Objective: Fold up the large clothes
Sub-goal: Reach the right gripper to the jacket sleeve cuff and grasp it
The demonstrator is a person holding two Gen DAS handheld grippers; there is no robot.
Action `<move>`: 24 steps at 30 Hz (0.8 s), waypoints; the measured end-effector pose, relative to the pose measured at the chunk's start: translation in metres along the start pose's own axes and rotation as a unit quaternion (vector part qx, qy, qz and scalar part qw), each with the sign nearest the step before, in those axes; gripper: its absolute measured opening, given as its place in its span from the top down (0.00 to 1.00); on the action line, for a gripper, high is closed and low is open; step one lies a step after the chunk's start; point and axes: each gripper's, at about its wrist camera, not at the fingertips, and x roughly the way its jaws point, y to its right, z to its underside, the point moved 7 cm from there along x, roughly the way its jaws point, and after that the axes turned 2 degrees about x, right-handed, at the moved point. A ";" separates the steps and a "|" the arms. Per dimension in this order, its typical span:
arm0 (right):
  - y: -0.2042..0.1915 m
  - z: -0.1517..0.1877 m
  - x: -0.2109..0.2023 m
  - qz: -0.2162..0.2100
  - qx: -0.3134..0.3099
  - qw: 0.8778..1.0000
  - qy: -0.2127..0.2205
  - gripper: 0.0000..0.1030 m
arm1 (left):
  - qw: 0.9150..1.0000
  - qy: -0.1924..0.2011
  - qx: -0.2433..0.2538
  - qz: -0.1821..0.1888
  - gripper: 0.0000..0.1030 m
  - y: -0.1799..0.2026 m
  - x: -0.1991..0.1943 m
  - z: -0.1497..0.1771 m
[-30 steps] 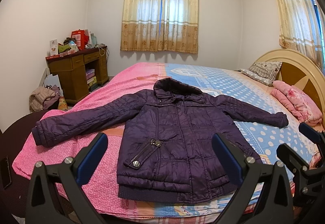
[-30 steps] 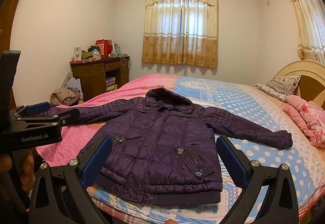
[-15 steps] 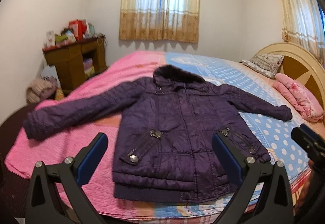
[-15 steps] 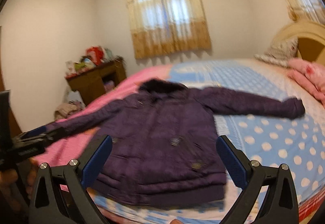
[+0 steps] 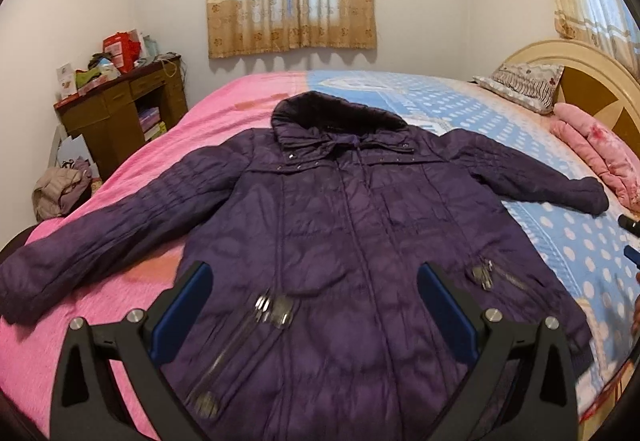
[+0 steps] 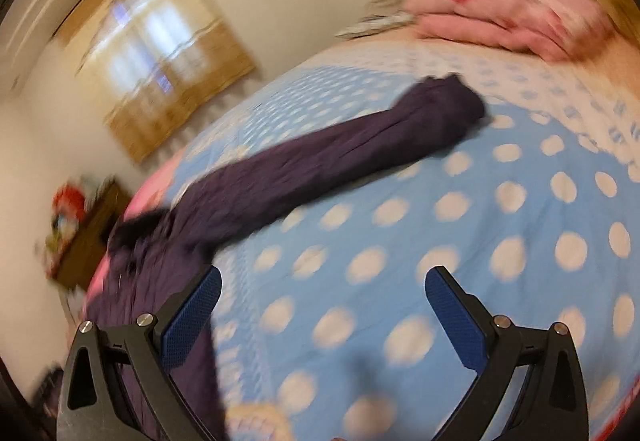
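Here, the left gripper (image 5: 312, 305) hangs w/ jaws wide apart, nothing held, over the hem of a quilted dark-purple hooded jacket (image 5: 340, 225) spread flat, front up, on a pink-and-blue polka-dot bedspread (image 5: 560, 237). The right gripper (image 6: 320, 305), also wide open & empty, is above the dotted cover near the jacket's outstretched sleeve. Beyond: cream curved headboard (image 5: 576, 61).

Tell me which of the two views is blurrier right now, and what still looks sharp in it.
Right wrist view: heavy motion smear across the purple jacket sleeve, polka-dot bedspread and curtains; only the right gripper stays crisp. Left wrist view: mostly sharp, slight blur on the jacket's zippers near the left gripper.
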 end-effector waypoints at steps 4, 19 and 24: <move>0.050 -0.045 0.027 0.007 0.081 0.997 0.009 0.01 | 1.000 0.004 0.007 -0.012 0.00 0.003 0.022 -0.012; 0.107 -0.131 0.111 0.057 0.203 0.977 0.016 0.02 | 0.998 -0.039 -0.020 -0.037 0.00 -0.006 0.078 -0.015; 0.115 -0.137 0.127 0.055 0.204 0.977 0.003 0.57 | 0.998 -0.045 -0.031 -0.032 0.00 -0.007 0.081 -0.015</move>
